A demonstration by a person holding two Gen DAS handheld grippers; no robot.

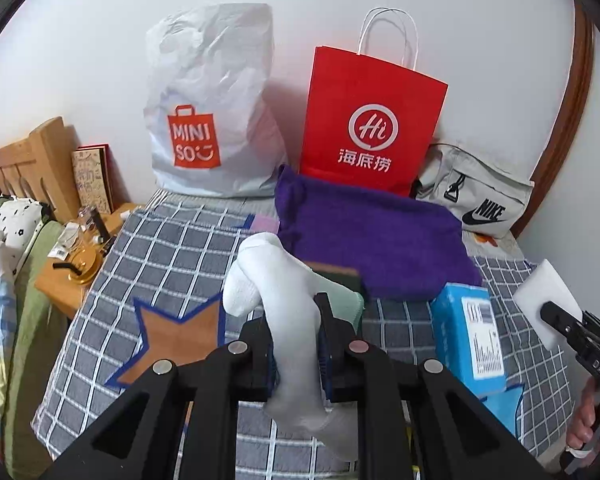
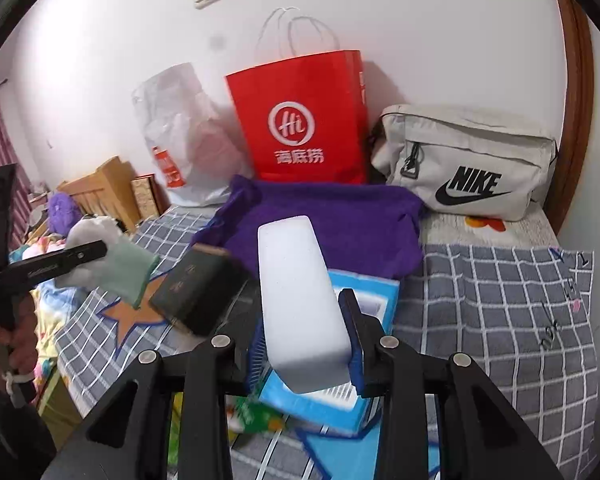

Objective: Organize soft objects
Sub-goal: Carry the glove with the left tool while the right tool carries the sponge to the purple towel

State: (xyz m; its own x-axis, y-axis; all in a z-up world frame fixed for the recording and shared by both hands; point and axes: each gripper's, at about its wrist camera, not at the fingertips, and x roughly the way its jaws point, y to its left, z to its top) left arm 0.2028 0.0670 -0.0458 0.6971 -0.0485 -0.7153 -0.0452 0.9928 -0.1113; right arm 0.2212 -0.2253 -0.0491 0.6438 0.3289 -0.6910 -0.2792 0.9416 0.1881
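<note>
Right now the left gripper (image 1: 296,344) is pinching a white sock (image 1: 284,312) between its two blue-padded fingers, the sock's heel bulging up toward twelve o'clock and its toe drooping down toward six. It is hanging above the grey checked bedspread (image 1: 172,248), with an orange star patch (image 1: 180,336) lying at about nine o'clock from the fingers. A mint-green cuff (image 1: 346,300) is showing just behind the sock at one o'clock.

Over on the other side, the right gripper (image 2: 308,332) is squeezing a white foam block (image 2: 300,300), which is sticking up and tilting slightly toward eleven o'clock. Beneath it a light blue box (image 2: 364,292) is lying on the bedspread. A dark green book (image 2: 196,288), blurred, is sitting at about nine o'clock from the block.

Further back, at twelve o'clock, a purple towel (image 1: 372,236) is spreading flat across the bed. Behind it a red paper bag (image 1: 372,124) is standing against the wall, with a white Miniso bag (image 1: 212,112) to its left at ten o'clock and a grey Nike pouch (image 2: 468,164) resting at two o'clock. A wooden headboard (image 1: 28,164) is showing at nine o'clock.
</note>
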